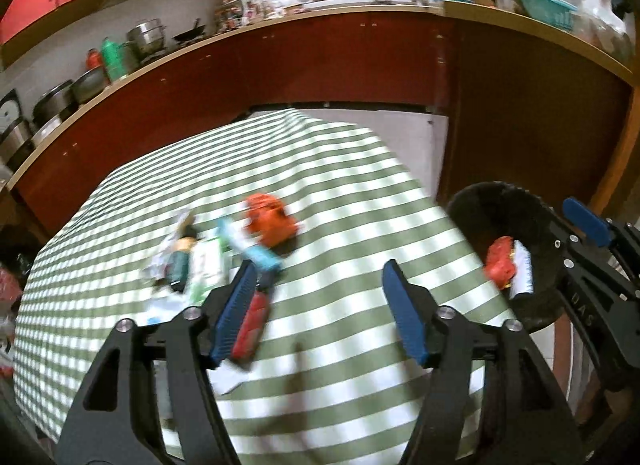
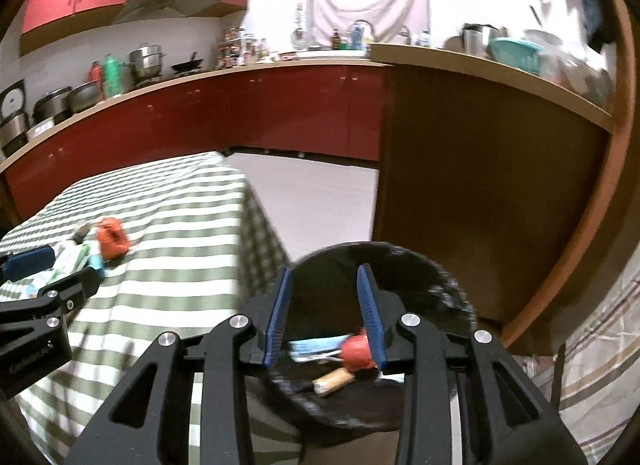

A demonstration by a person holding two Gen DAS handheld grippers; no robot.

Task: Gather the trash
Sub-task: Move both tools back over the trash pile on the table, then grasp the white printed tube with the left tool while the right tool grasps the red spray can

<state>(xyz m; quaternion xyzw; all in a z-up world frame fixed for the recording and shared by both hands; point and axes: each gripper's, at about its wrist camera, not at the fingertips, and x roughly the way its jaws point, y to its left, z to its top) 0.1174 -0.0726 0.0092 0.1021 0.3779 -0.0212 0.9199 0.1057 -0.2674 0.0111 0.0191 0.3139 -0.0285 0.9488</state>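
Note:
Trash lies on the green-striped table (image 1: 340,185): an orange crumpled wrapper (image 1: 272,225), a teal-and-white tube (image 1: 252,247), a dark bottle (image 1: 182,261), a white-green packet (image 1: 206,271) and a red wrapper (image 1: 252,321). My left gripper (image 1: 320,265) hangs open above the cloth. The red wrapper lies on the table just inside its left pad, not pressed. A black bin (image 2: 448,281) stands off the table's right edge. It holds a red crumpled piece (image 2: 358,351), a blue-white packet (image 2: 314,347) and a tan wrapper (image 2: 334,381). My right gripper (image 2: 324,271) is open over the bin, with nothing between its pads.
Red kitchen cabinets (image 1: 320,61) with pots and bottles on the counter run behind the table. A tall wooden counter side (image 2: 480,185) stands right behind the bin. Pale floor tiles (image 2: 320,201) show between table and cabinets. A plaid cloth (image 2: 600,345) hangs at the right.

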